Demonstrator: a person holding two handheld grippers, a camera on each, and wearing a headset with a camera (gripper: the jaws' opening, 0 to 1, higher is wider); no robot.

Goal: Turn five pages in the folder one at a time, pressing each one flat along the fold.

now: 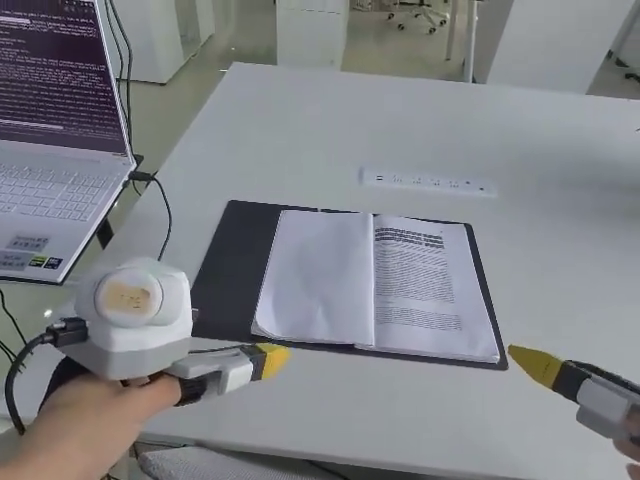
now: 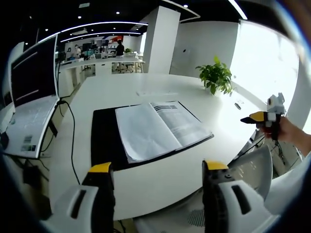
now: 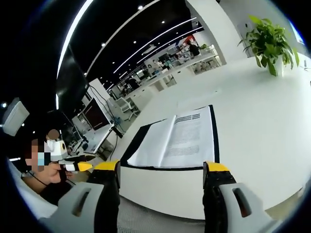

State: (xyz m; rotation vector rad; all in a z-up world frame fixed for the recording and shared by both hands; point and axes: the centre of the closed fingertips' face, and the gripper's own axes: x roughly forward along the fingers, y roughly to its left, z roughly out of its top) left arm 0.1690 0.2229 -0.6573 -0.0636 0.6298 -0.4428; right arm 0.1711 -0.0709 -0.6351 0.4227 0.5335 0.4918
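Open black folder [image 1: 226,272] of white pages lies flat on the white table [image 1: 400,130], fold running away from the person. Left gripper [image 2: 158,171] and right gripper [image 3: 161,168] appear parted and empty. The printed page [image 1: 420,290] is nearer the right.

A white table [image 1: 300,120] stands in a bright open office. A laptop [image 1: 50,140] sits beside its left edge, a potted plant [image 2: 216,75] beyond it, and light strips [image 2: 97,23] overhead.

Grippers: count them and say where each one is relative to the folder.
2. The left gripper is off the near left corner of the folder; the right gripper is off its near right corner. Both are open and clear of the folder.
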